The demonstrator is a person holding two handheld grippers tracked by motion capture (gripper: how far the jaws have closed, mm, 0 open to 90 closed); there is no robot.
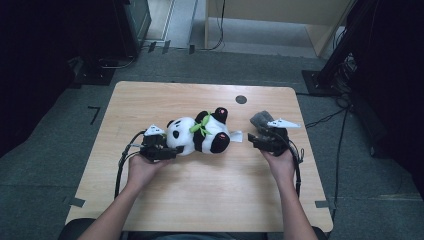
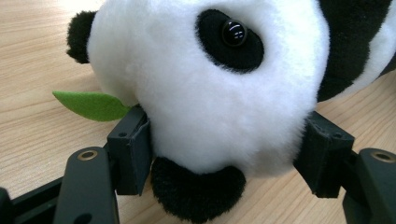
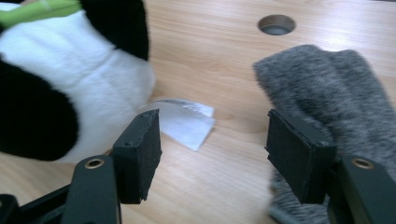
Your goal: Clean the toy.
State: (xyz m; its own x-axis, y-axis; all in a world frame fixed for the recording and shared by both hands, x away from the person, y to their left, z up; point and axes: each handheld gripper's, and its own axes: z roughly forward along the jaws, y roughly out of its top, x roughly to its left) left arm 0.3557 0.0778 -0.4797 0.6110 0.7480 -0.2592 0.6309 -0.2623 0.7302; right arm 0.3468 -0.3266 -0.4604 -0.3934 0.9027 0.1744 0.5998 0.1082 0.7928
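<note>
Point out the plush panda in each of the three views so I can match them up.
High view: the plush panda lies at the table's middle, between the two hand-held grippers.
Left gripper view: its white head is large, sitting between the black jaws.
Right gripper view: its black and white body is at upper left.
Shared landmark: the panda's green leaf.

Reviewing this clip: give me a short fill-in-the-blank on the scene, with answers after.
1. The left claw has its jaws on either side of the plush panda's ____.
2. The right claw has ____ between its jaws.
3. The grey furry cloth lies beside the ____ claw.

Answers: head; nothing; right
</note>
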